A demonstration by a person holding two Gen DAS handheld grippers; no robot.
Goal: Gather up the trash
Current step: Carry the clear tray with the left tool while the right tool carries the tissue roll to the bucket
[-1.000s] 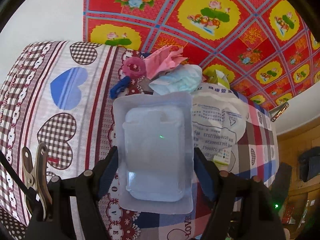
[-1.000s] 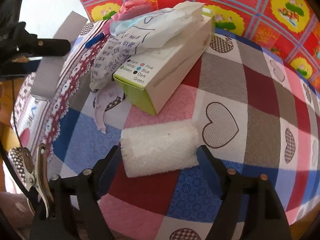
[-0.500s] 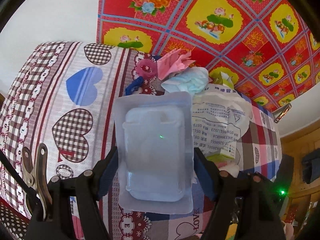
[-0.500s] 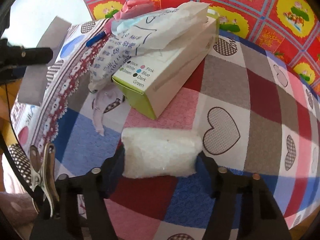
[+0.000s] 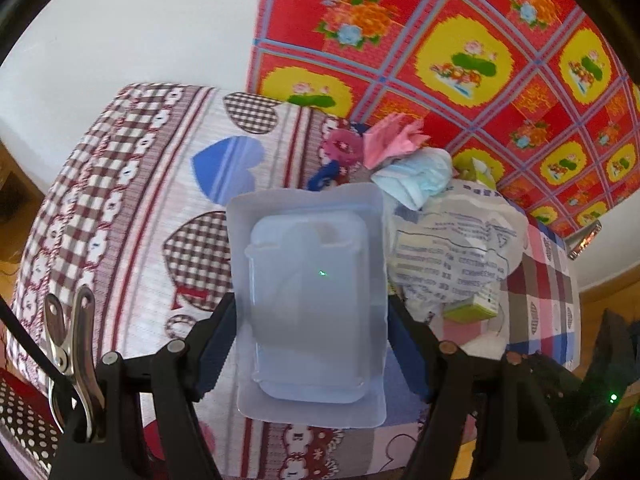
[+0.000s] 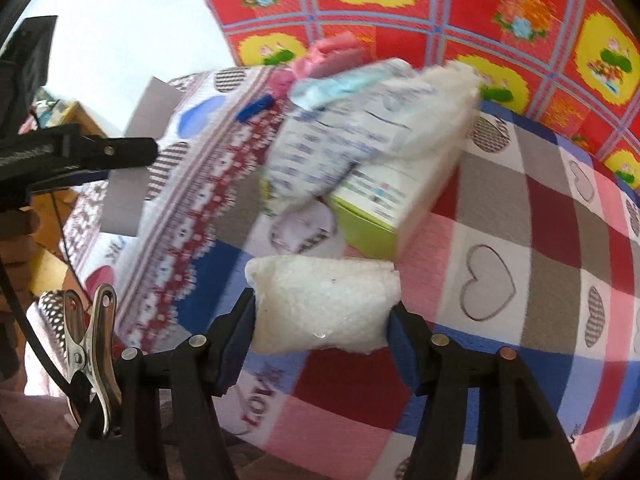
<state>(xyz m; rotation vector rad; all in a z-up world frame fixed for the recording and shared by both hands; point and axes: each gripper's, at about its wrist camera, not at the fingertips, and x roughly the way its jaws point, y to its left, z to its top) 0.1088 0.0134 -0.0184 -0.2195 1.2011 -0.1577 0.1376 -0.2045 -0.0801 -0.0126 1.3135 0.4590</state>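
My left gripper [image 5: 310, 344] is shut on a clear plastic blister tray [image 5: 308, 300], held above the patterned cloth; the tray [image 6: 132, 160] also shows edge-on at the left of the right wrist view. My right gripper [image 6: 320, 328] is shut on a white foam block [image 6: 324, 304], lifted off the checked cloth. Behind it lies a pile of trash: a green-and-white carton [image 6: 396, 192], a crumpled printed white bag [image 6: 352, 140], a pale blue mask [image 5: 420, 178], a crumpled pink paper [image 5: 394, 142] and a blue clip [image 5: 324, 176].
The heart-patterned cloth [image 5: 132, 200] covers a table against a white wall [image 5: 120, 28]. A red and yellow floral cloth [image 5: 460, 52] hangs behind. Wooden furniture [image 6: 52, 120] stands off the table's left edge. The checked area [image 6: 540, 260] right of the pile is bare.
The right jaws closed on the foam block and lifted it off the cloth. The left gripper, still holding the tray, drew back from the pile and rose a little.
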